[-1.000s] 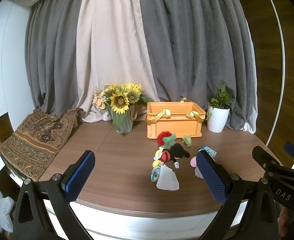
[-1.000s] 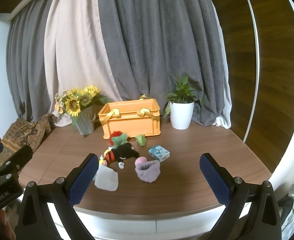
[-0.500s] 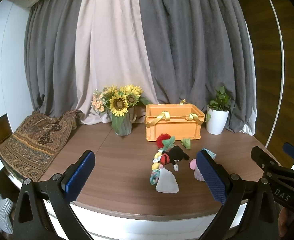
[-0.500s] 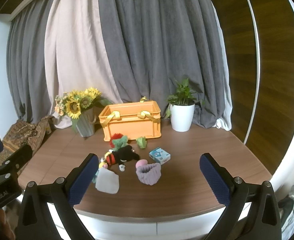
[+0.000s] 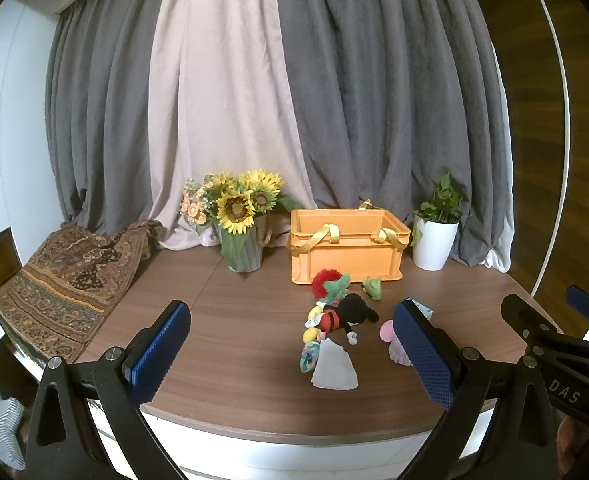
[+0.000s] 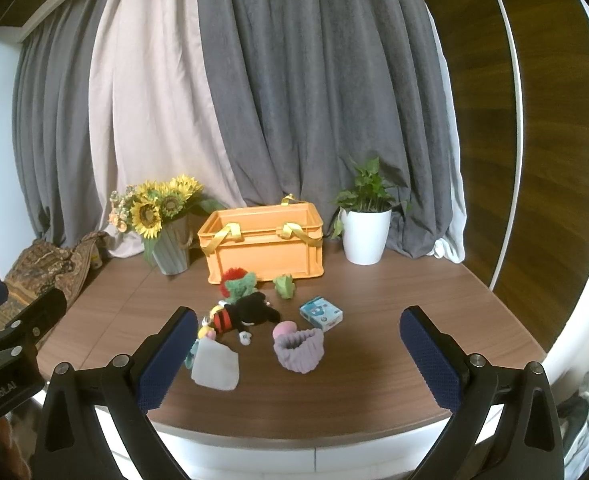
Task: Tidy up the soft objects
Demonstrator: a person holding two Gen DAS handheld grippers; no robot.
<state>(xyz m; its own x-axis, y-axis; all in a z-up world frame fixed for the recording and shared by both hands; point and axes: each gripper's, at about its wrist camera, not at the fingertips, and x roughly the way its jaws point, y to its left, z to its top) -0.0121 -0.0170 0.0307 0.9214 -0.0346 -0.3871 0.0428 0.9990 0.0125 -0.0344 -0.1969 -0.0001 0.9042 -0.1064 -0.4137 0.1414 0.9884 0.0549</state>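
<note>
Several soft things lie in a cluster on the brown table: a black and red plush mouse (image 6: 246,312) (image 5: 344,314), a red and green plush (image 6: 236,282), a small green toy (image 6: 284,286), a white cloth (image 6: 215,368) (image 5: 333,370), a purple knitted band (image 6: 299,350) and a blue pack (image 6: 320,313). An orange crate (image 6: 264,246) (image 5: 346,246) with yellow handles stands behind them. My left gripper (image 5: 290,354) and right gripper (image 6: 298,360) are both open and empty, held above the near table edge, short of the cluster.
A vase of sunflowers (image 5: 240,224) stands left of the crate and a white potted plant (image 6: 366,222) right of it. A patterned cloth (image 5: 66,276) drapes the table's left end. Grey and beige curtains hang behind. The table's front edge (image 6: 294,440) curves below my grippers.
Both grippers have drawn back and risen slightly, so the table and objects look a little farther and lower. Nothing on the table has moved.
</note>
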